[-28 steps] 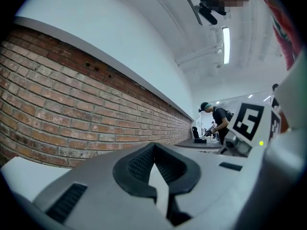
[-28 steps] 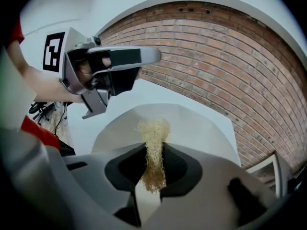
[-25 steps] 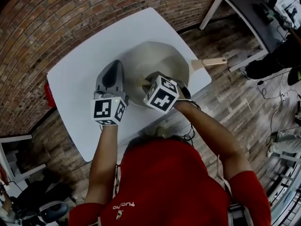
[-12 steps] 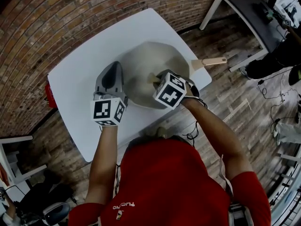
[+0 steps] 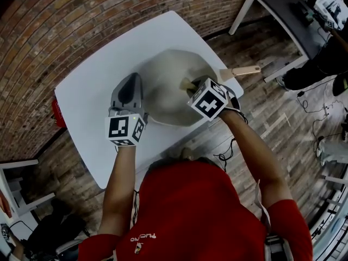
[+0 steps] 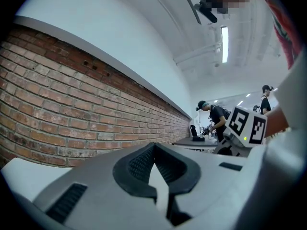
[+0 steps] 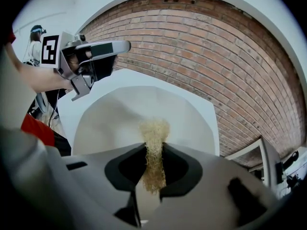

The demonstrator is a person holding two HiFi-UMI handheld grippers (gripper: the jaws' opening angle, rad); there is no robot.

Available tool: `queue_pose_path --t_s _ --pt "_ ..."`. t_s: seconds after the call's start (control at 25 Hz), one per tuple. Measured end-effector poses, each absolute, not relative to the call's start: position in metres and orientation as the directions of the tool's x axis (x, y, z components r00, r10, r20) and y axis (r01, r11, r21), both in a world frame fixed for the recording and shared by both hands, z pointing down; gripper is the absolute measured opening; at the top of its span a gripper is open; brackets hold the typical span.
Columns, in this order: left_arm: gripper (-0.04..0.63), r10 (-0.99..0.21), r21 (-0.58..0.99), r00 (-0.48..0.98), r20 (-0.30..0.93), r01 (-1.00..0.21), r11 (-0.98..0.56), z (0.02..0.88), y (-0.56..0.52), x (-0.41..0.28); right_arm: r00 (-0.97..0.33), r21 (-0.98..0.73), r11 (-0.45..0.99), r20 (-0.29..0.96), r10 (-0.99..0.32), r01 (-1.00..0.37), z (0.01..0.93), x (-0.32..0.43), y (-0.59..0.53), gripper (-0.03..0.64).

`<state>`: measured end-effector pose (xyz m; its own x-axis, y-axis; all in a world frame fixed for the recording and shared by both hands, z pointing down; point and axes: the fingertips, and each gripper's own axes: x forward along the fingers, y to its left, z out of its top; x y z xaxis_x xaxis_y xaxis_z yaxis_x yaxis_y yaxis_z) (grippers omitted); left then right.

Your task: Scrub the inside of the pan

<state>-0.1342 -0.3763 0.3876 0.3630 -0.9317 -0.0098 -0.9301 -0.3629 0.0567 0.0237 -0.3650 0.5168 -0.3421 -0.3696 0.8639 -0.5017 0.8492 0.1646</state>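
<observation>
A wide beige pan point(image 5: 160, 86) with a wooden handle point(image 5: 246, 70) sits on the white table point(image 5: 98, 80). My right gripper point(image 5: 188, 85) is shut on a tan fibrous scrubber point(image 7: 154, 133), which presses on the pan's inside point(image 7: 124, 114) near the handle side. The scrubber's tuft sticks out past the right gripper point(image 7: 153, 169). My left gripper point(image 5: 130, 86) is at the pan's left rim, jaws closed with a thin pale edge of that rim point(image 6: 159, 186) wedged between them. The right gripper view also shows the left gripper point(image 7: 117, 47) above the pan's far-left rim.
A red object point(image 5: 56, 113) hangs at the table's left edge. The brick wall point(image 5: 65, 20) runs behind the table. A dark table point(image 5: 283, 10) and a person in black point(image 5: 321, 64) are at the back right. Cables point(image 5: 310, 107) lie on the wooden floor.
My right gripper has swept the scrubber rightward and farther across the pan, toward the handle. The left gripper and the pan have stayed put.
</observation>
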Motion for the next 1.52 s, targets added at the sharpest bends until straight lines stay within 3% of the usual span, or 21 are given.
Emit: queue_pose_path --t_s 0.28,0.56,1.0,1.2,1.52 --pt "0.014 -0.925 0.050 0.379 -0.021 -0.924 -0.380 0.377 -0.376 -0.128 -0.466 0.093 0.812 0.779 -0.420 -0.577 0.489 0.016 -0.372 0.086" --pt "0.014 -0.906 0.032 0.418 -0.059 -0.907 -0.420 0.349 -0.377 -0.108 -0.687 -0.034 0.762 0.459 -0.563 -0.647 0.414 0.002 -0.387 0.086" --pt "0.014 -0.875 -0.001 0.477 -0.078 -0.878 -0.479 0.326 -0.369 -0.069 -0.769 -0.076 0.766 0.083 -0.633 -0.639 0.341 -0.006 -0.378 0.086" --pt "0.014 -0.871 -0.016 0.486 -0.066 -0.874 -0.486 0.325 -0.363 -0.060 -0.787 -0.074 0.785 0.005 -0.617 -0.615 0.333 -0.013 -0.365 0.086" --pt "0.014 -0.877 -0.018 0.477 -0.054 -0.879 -0.476 0.327 -0.359 -0.057 -0.797 -0.062 0.796 -0.014 -0.604 -0.602 0.333 -0.020 -0.358 0.086"
